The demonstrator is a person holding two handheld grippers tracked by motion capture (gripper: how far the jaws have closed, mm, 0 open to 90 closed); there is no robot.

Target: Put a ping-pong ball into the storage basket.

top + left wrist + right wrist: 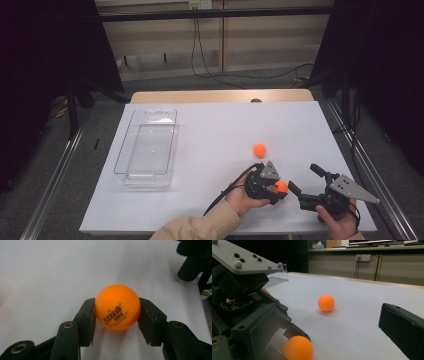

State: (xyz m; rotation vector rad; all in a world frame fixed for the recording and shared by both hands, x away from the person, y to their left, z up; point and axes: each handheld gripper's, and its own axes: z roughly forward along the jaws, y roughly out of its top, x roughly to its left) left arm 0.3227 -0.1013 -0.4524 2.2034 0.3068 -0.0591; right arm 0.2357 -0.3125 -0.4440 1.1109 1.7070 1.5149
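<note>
Left gripper (278,188) low over the white table (210,145) near its front edge, held from behind by the left hand (241,199), sleeve entering from the bottom, jaws pointing right and clamped on an orange ball (117,307), one pad pressed to each side. Right gripper (303,181) just beside it to the right, gripped from below by the right hand (340,220), jaws spread apart and empty, aimed left toward the held ball. Second orange ball (259,149) loose on the table just beyond the left gripper; clear plastic bin (147,147) well apart at table left.
</note>
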